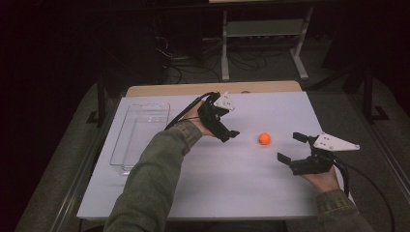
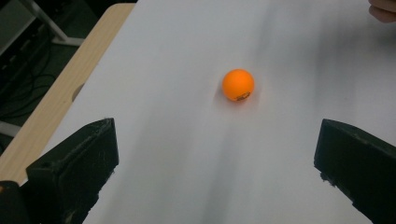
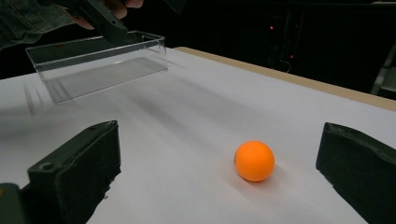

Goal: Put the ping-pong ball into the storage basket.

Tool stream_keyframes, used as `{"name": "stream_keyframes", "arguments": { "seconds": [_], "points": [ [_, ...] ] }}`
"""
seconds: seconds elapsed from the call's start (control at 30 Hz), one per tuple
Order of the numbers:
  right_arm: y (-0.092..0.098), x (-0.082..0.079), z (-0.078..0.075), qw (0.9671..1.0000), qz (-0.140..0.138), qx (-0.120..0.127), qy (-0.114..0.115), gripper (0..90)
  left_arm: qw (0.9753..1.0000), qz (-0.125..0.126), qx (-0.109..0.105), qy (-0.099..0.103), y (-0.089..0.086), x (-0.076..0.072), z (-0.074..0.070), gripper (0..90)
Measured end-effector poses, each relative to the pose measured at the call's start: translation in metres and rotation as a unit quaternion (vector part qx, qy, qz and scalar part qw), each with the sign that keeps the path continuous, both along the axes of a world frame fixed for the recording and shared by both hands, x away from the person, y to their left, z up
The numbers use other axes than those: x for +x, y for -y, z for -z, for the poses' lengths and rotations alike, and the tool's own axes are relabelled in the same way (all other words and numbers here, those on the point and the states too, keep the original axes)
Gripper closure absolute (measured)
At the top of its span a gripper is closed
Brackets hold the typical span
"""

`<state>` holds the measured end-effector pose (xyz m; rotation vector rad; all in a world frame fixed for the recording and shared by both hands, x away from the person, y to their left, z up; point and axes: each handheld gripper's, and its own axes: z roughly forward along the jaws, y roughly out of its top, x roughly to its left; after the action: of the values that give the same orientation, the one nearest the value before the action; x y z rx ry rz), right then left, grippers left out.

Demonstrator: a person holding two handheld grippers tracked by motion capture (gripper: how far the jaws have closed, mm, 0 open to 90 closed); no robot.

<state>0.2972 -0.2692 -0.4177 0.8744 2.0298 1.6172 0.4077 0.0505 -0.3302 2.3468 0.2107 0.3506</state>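
An orange ball (image 1: 264, 138) rests on the white table sheet (image 1: 217, 179), between the two grippers. My left gripper (image 1: 229, 123) hovers just left of it, jaws wide apart and empty; its own view has the ball (image 2: 238, 85) ahead, beyond the gap between the jaws (image 2: 217, 140). My right gripper (image 1: 290, 147) sits to the ball's right, also open and empty. In the right gripper view the ball (image 3: 254, 160) lies close ahead, nearer the right jaw than the left, and touches neither.
A clear plastic tray (image 1: 140, 135) stands empty on the left part of the table, also seen far off in the right gripper view (image 3: 98, 65). The wooden table edge (image 1: 212, 88) runs along the back. Cables and a stand lie on the floor behind.
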Motion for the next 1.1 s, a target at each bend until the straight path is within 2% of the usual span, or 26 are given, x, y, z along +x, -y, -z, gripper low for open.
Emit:
{"name": "stream_keyframes", "arguments": {
  "seconds": [0.23, 0.4, 0.7, 1.1],
  "points": [
    [0.0, 0.0, 0.0, 1.0, -0.001, 0.002, -0.002, 0.0, 0.9999, 0.007, 0.008, 0.0, 0.007, 0.002, 0.002, 0.0],
    [0.001, 0.0, 0.0, 1.0, 0.0, 0.002, -0.001, 0.0, 0.9999, 0.01, 0.006, -0.003, 0.012, 0.003, 0.003, 0.0],
    [0.001, -0.001, 0.0, 1.0, 0.0, 0.003, -0.001, 0.0, 0.9996, 0.021, 0.02, -0.007, 0.024, 0.004, 0.008, 0.0],
    [0.001, -0.001, 0.0, 1.0, 0.001, 0.003, -0.001, 0.0, 0.9992, 0.032, 0.024, -0.01, 0.034, 0.005, 0.011, 0.0]
  ]
}}
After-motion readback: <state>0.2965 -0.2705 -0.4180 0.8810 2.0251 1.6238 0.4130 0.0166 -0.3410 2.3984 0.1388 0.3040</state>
